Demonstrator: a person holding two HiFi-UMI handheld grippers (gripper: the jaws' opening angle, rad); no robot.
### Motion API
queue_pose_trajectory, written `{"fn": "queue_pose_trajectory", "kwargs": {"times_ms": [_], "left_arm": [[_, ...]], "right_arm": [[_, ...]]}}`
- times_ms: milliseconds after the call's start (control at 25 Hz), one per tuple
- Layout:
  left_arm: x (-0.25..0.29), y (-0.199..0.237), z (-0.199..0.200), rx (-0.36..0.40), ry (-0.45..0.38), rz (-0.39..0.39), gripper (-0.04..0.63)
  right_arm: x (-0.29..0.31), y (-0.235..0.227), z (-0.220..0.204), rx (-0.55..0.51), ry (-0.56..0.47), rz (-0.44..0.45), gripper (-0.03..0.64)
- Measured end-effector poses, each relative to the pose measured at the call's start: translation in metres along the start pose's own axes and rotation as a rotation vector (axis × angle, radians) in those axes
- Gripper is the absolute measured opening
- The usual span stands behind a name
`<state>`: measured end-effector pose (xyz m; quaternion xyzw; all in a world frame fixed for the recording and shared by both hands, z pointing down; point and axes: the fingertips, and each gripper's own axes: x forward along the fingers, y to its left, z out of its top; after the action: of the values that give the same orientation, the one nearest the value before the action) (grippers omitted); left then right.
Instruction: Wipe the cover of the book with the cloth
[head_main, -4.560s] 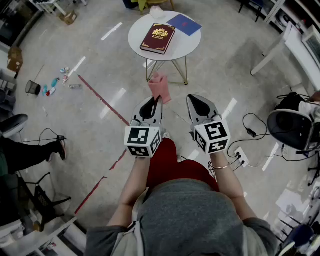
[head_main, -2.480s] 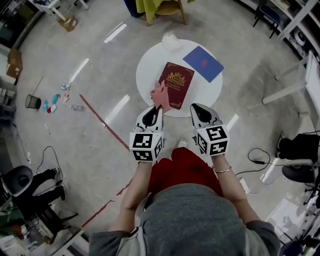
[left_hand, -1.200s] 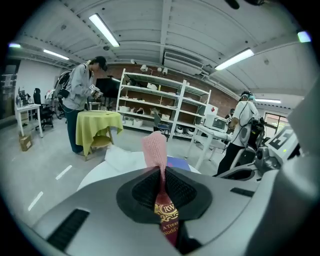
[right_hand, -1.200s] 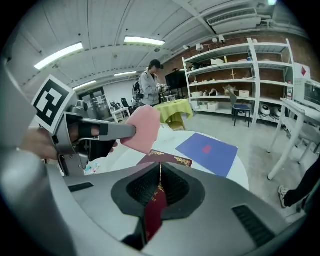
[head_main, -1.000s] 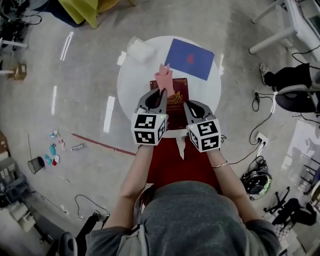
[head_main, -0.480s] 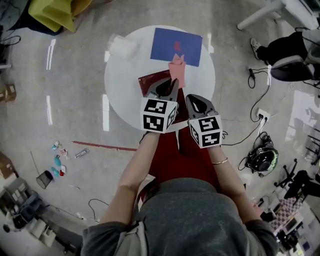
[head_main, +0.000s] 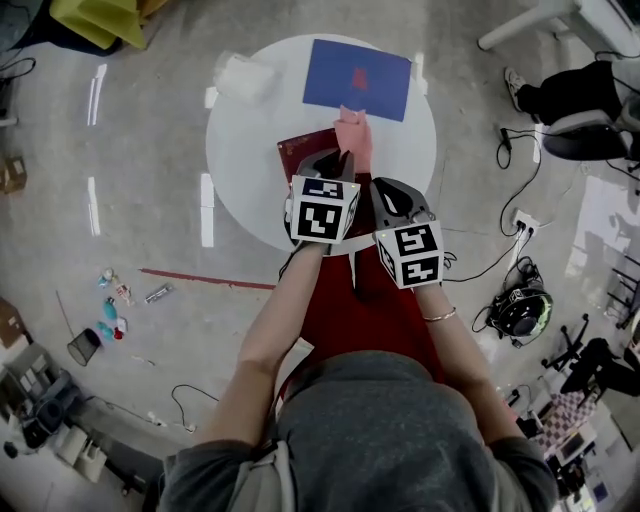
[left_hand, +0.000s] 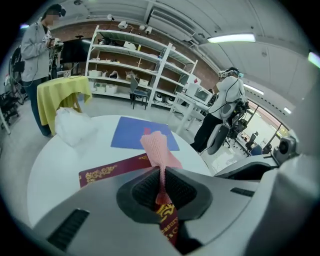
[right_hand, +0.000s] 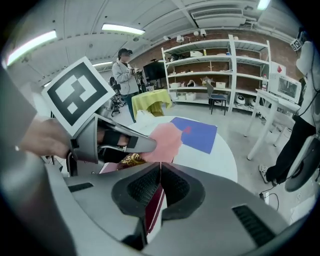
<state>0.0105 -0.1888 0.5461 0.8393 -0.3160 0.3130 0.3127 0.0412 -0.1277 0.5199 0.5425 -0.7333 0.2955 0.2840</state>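
Round white table (head_main: 250, 150) on grey lab floor. Nearest is the right gripper (head_main: 385, 190): jaws together, nothing in them, over the book's near right edge. The left gripper (head_main: 335, 165) just beside it is clamped on the one pink cloth (head_main: 354, 135), right over the one dark-red book (head_main: 305, 155). Long axis seems to run away from the person, though the grippers hide most of it. Cloth sticks out past the far end. Beyond: one blue sheet (head_main: 357, 78), one white bag (head_main: 240, 75). Left is placed to wipe.

Round table (head_main: 238, 150): book (head_main: 298, 155), blue folder (head_main: 357, 78), perhaps plastic bag (head_main: 243, 76).
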Motion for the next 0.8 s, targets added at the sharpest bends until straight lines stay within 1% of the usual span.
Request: {"fn": "queue_pose_trajectory", "kwargs": {"times_ms": [360,640,800], "left_arm": [[-0.029,0.052,-0.026,-0.089,0.001,0.112,0.032],[-0.063,0.08,-0.047,-0.123,-0.016,0.192,0.032],[-0.077,0.095,-0.06,-0.139,-0.007,0.231,0.032]], "right_arm": [[0.017,0.029,0.004,-0.081,0.026,0.07,0.029],[0.019,0.054,0.006,-0.122,0.029,0.097,0.029],[0.019,0.063,0.005,-0.136,0.03,0.104,0.029]]}}
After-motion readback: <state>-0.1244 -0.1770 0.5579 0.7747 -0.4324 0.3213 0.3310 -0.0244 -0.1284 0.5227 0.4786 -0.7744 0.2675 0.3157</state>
